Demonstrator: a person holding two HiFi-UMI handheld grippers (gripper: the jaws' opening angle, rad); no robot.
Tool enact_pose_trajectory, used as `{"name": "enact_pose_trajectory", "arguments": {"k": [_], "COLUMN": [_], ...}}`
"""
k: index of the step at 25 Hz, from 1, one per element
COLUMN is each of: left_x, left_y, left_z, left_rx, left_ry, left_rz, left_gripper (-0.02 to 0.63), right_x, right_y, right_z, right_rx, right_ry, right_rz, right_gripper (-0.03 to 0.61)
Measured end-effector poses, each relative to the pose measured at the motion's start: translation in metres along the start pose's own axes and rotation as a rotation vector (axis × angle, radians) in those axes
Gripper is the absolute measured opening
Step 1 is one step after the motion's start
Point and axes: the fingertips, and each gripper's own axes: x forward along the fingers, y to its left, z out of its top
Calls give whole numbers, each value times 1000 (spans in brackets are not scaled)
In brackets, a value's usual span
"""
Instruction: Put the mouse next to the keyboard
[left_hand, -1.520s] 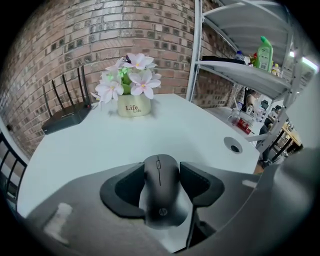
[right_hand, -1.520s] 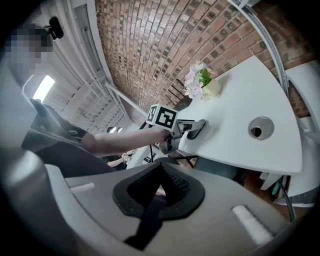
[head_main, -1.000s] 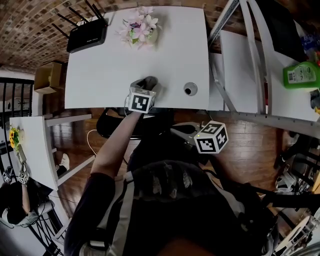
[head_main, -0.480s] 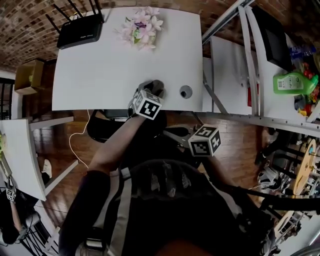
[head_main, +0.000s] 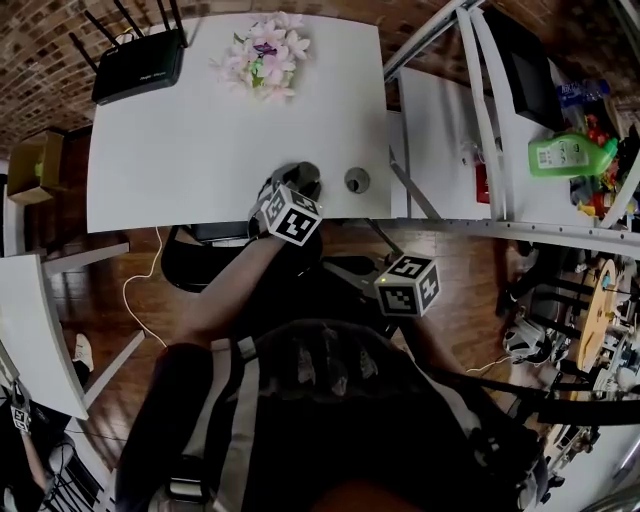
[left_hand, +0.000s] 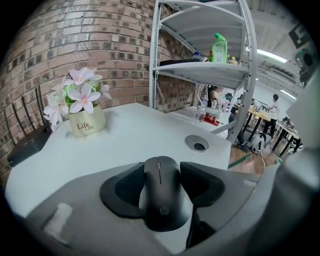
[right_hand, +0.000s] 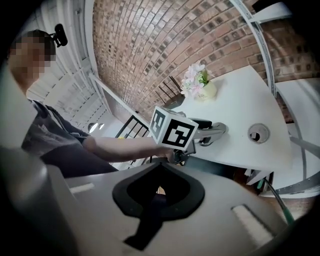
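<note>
Head view: white table (head_main: 200, 150), router (head_main: 135, 65) upper left, flower pot (head_main: 260, 60) top centre, brick wall (head_main: 40, 40) behind, metal shelf (head_main: 480, 110) right, wood floor (head_main: 120, 270) below. Left gripper (left_hand: 161, 174): jaws clamped on black mouse (left_hand: 162, 200) at table's near edge. Right gripper (right_hand: 159, 167): jaws together, empty, lower centre, off the table.

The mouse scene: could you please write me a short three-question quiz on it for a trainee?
1. What does the left gripper grip? A a cup; B the mouse; C a bottle.
2. True or false: the flower pot stands upright on the white table.
3. What do the right gripper jaws hold?
Key: 1 B; 2 true; 3 nothing, they are closed together.
</note>
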Motion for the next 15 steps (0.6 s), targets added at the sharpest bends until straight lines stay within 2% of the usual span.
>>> {"name": "enact_pose_trajectory", "arguments": {"k": [3, 6, 11, 15], "left_x": [2, 5, 10, 12], "left_y": [-7, -9, -11, -14], "left_z": [1, 3, 6, 9], "left_rx": [13, 7, -55, -131], "left_ry": [10, 27, 32, 17], "left_rz": [9, 55, 129, 142], "left_gripper": [230, 230, 230, 230], "right_x": [-5, -19, -40, -48], "right_y": [-4, -16, -37, -47], "right_z": [2, 7, 5, 3], "right_rx": [-34, -65, -91, -116], "right_ry": [9, 19, 59, 88], "right_rz": [31, 57, 103, 135], "right_gripper": [3, 3, 3, 3]}}
